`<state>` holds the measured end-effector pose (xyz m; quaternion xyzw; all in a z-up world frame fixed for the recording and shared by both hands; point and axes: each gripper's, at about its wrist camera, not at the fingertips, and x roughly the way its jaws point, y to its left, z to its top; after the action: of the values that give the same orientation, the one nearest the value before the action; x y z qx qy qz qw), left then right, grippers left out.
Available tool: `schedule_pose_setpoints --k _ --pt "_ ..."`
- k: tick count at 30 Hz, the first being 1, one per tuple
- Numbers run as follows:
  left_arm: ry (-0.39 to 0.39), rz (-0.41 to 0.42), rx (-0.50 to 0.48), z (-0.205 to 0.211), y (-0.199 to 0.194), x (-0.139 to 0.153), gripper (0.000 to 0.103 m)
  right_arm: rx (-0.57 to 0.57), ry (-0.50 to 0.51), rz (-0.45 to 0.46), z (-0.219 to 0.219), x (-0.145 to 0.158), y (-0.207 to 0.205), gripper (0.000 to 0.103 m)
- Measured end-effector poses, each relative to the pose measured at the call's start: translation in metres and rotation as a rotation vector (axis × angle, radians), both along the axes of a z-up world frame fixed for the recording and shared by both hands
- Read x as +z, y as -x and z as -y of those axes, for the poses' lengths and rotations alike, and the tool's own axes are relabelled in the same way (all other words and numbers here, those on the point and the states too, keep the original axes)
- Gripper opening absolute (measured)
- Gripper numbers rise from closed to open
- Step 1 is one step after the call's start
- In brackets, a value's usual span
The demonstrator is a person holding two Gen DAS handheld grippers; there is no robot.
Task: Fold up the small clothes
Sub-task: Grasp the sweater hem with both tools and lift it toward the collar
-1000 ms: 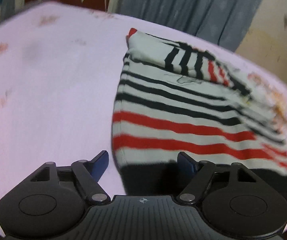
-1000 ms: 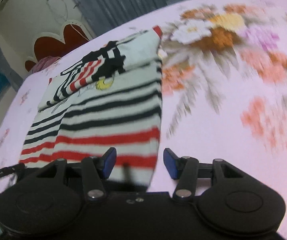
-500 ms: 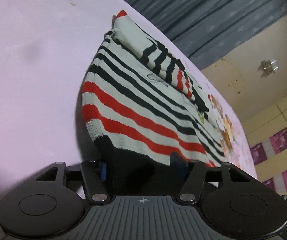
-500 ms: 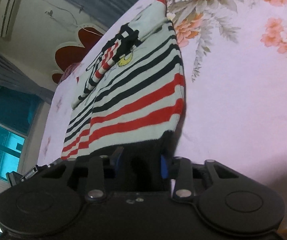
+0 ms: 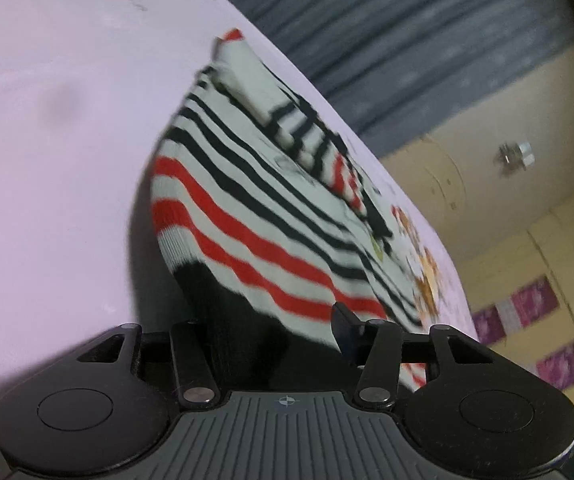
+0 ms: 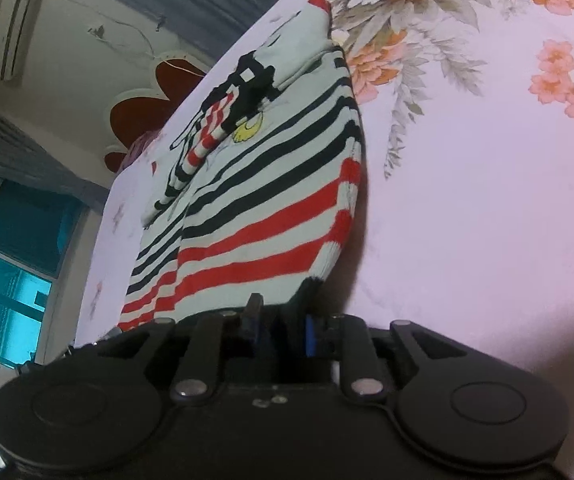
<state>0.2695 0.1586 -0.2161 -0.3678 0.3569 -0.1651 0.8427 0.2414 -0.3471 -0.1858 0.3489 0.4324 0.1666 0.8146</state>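
A small knit sweater with red, black and white stripes lies flat on a pink bedsheet, its sleeves folded across the chest. Its black hem sits between the jaws of my left gripper, which are closing. The left finger is hidden behind the cloth, and the right fingertip rests over the striped part. In the right wrist view the same sweater runs away from my right gripper. Those jaws are closing and stand narrow, pinched on the hem's other corner.
The sheet carries a large flower print right of the sweater. A red and white headboard, grey curtains, a window and an air conditioner lie beyond the bed.
Both grippers dropped to the hem and tilted. Their jaws narrowed around the black band, which now bunches up between the fingers. The sweater's near edge lifted slightly.
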Motion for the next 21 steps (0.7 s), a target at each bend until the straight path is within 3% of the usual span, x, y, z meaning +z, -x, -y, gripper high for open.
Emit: schedule_pose_setpoints --k 4,6,7,8,10,12,14,17,21 --pt "-0.037 -0.001 0.002 -0.004 0.007 -0.002 0.049 0.007 -0.003 -0.012 -0.001 -0.005 0.007 0.019" --pt "-0.066 0.003 -0.001 -0.005 0.013 -0.003 0.042 0.018 -0.006 -0.014 -0.002 -0.005 0.012 0.009" --pt "-0.107 -0.006 -0.001 -0.003 0.014 -0.003 0.012 0.026 0.003 -0.016 -0.003 -0.005 0.012 0.006" --pt "-0.162 -0.03 -0.012 -0.003 0.013 -0.004 0.003 0.036 0.024 -0.014 -0.005 -0.005 0.012 0.005" --pt "-0.16 0.021 -0.009 -0.006 0.019 0.006 0.003 0.047 0.051 0.022 -0.004 0.003 0.014 0.005" --pt "-0.147 0.065 0.008 -0.013 0.026 0.015 0.003 0.032 0.017 0.079 0.005 0.016 0.018 0.005" --pt "-0.172 0.019 0.013 -0.016 0.024 0.009 0.003 0.039 0.022 0.117 0.012 0.022 0.019 0.005" --pt "-0.169 -0.034 0.027 -0.017 0.022 -0.002 0.003 0.062 0.09 0.005 0.01 0.0 0.007 0.005" --pt "-0.106 -0.007 0.067 -0.024 0.031 0.006 0.003 0.007 -0.002 0.061 0.016 0.009 0.011 0.005"
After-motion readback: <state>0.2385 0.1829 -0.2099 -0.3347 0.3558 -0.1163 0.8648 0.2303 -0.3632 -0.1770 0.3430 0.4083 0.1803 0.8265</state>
